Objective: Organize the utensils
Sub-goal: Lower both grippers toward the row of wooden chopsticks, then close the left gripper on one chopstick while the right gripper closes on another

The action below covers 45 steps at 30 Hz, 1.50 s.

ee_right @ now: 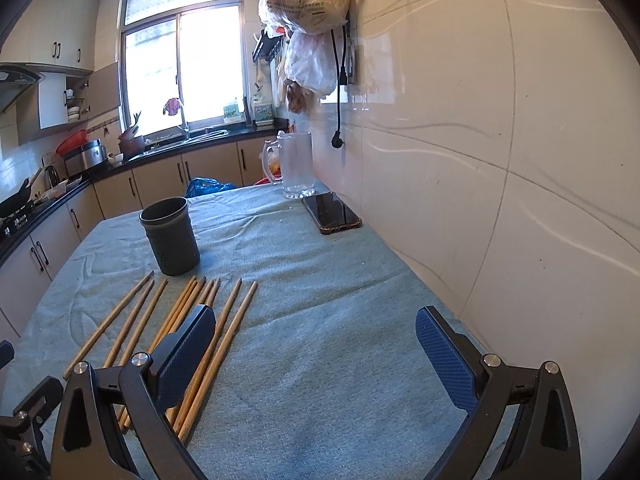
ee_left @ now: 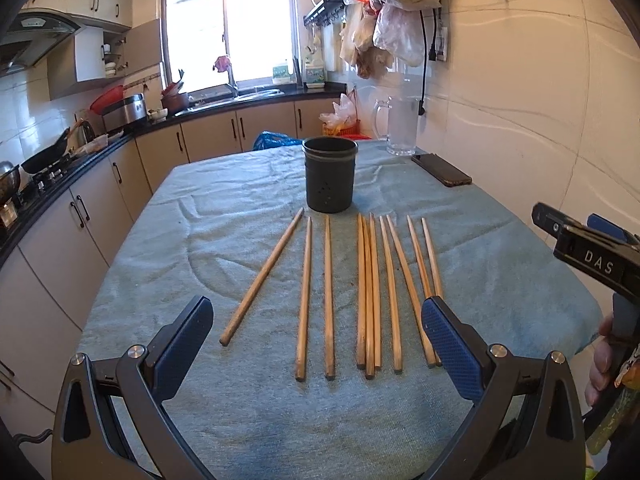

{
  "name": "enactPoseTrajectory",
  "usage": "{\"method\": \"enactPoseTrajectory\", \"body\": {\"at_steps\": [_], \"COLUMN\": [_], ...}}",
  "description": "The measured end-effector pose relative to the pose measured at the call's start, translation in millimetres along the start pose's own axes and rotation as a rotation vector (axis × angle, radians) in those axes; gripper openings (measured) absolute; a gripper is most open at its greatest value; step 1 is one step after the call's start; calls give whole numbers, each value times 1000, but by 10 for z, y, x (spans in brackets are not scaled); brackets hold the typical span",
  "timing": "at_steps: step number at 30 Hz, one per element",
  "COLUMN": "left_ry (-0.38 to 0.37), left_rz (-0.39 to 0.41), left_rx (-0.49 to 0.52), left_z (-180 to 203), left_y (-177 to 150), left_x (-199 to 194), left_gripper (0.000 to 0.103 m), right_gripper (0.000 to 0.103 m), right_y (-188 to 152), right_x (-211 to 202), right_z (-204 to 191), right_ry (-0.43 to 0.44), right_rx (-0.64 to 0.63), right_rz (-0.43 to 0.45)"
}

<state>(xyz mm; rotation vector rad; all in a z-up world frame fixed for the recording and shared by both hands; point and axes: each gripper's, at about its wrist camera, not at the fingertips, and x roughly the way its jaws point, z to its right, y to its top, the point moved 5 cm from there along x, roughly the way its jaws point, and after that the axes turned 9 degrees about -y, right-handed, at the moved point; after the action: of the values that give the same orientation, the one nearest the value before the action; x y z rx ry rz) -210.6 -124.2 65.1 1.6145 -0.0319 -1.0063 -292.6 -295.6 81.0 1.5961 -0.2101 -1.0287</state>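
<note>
The left gripper (ee_left: pixel 318 348) hangs low over the cloth (ee_left: pixel 240 420) with its jaws wide apart and nothing between them, facing a row of ten chopsticks (ee_left: pixel 370 296) laid out directly ahead. Farthest to its left, one stick (ee_left: pixel 262 278) angles away from the others; two more (ee_left: pixel 318 296) lie just inside that; the rest bunch toward its right finger, which hides the butts of the last pair. All run lengthwise away from the tool, thin tips toward the dark holder (ee_left: pixel 329 176) standing upright just beyond them. The right gripper (ee_right: pixel 316 354), likewise spread and empty, has the same sticks off to its left, passing under its left finger, and bare cloth between its pads. By this layout the left tool looks better placed for the first pick, though its jaws would close along a stick's length rather than across it.
</note>
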Motion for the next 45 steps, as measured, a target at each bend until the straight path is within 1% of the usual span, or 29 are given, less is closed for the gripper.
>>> {"method": "enactPoseTrajectory", "body": {"at_steps": [3,6,7,10,12,13,14,15,17,18,19,20,22,23,24,25,27,28,30,33,34,35,36,39,42,45], "left_ry": [21,70,75,40,10,7,5,2,-23,-41,-70,-89,-99,-107,-117,-125,-129,-133,-144,-133,-129,-128,-126,-139,-151,-152], "left_rz": [9,-15,-32,-82,-117,-139,-167,-190,-256,-290,-328,-346,-370,-387,-397,-407,-429,-443,-466,-490,-505,-517,-518,-520,-519,-519], "left_rx": [9,24,25,-3,-29,-28,-22,-18,-27,-45,-68,-79,-86,-80,-72,-62,-38,-23,-6,16,20,18,16,-9,-47,-58], "left_z": [-83,-309,-401,-655,-830,-883,-934,-963,-1026,-1049,-1058,-1063,-1056,-1039,-1015,-988,-945,-918,-864,-825,-818,-818,-816,-829,-893,-913], "left_y": [80,253,321,502,623,653,690,702,707,696,679,670,645,631,621,610,591,577,552,545,531,518,521,569,623,663], "left_x": [-54,-20,15,169,341,429,552,656,933,1070,1238,1349,1549,1661,1741,1810,1929,2002,2114,2229,2276,2310,2333,2369,2399,2439], "left_gripper": [103,103,103,103,96,85,75,70,50,47,44,43,40,36,35,34,30,24,23,23,20,15,15,15,15,15], "right_gripper": [102,102,102,102,102,101,97,94,79,75,63,57,54,49,45,45,39,38,36,35,35,31,27,24,23,23], "right_y": [-1,-21,-33,-59,-75,-78,-78,-75,-58,-42,-37,-34,-38,-51,-62,-74,-95,-111,-126,-119,-119,-118,-116,-94,-58,-34], "right_x": [-5,94,142,329,445,523,601,668,803,904,977,1052,1245,1302,1394,1454,1568,1613,1685,1743,1760,1779,1792,1831,1886,1932], "right_z": [2,-35,-52,-143,-204,-246,-291,-330,-411,-468,-505,-543,-643,-670,-711,-747,-805,-829,-874,-925,-932,-951,-953,-979,-992,-1026], "right_ry": [-5,42,60,114,146,164,189,205,238,261,270,277,291,290,293,299,292,286,280,272,272,272,267,260,260,244], "right_rx": [-10,-26,-31,-64,-73,-78,-80,-81,-84,-84,-86,-89,-93,-94,-99,-102,-110,-117,-126,-143,-146,-153,-160,-182,-190,-199], "right_rz": [3,-47,-67,-134,-177,-204,-231,-251,-291,-317,-338,-360,-412,-430,-461,-479,-505,-518,-538,-544,-547,-551,-551,-556,-577,-594]}}
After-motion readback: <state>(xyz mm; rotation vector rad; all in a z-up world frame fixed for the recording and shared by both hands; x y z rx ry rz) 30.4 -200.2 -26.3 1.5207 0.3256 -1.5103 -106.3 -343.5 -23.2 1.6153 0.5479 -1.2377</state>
